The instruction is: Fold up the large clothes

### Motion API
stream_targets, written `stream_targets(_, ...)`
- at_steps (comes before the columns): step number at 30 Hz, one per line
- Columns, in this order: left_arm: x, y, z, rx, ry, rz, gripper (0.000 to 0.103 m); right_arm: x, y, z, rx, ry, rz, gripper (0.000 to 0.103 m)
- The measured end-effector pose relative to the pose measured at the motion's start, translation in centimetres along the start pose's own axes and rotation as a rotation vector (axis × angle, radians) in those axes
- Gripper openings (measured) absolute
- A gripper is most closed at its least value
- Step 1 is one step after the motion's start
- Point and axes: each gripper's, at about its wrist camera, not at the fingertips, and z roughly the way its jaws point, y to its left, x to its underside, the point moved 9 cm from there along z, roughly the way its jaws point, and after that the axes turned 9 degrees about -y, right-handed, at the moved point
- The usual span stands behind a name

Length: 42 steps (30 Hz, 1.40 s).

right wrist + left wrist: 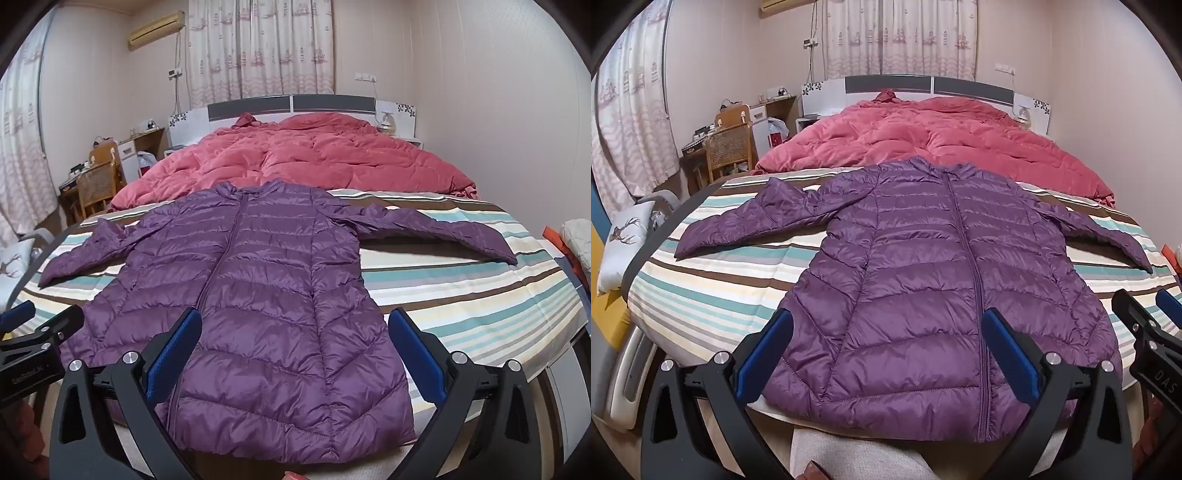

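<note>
Striped sheet [461, 295] lies bare either side of the purple jacket [923, 277], so there's open room along both sleeves and at the hem by the bed's near edge. Farther back, the heaped pink quilt [942, 136] blocks the way to the headboard [923, 85]. On the left, a chair [729, 149] and a pillow [624, 240] crowd the bedside.
</note>
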Motion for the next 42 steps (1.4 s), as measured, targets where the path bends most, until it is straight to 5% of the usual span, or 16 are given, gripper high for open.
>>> stream_targets(42,0.4,-0.2,0.4,0.009,0.014,-0.005,0.101,0.2,0.3,-0.2,-0.002,0.017,0.007,0.1)
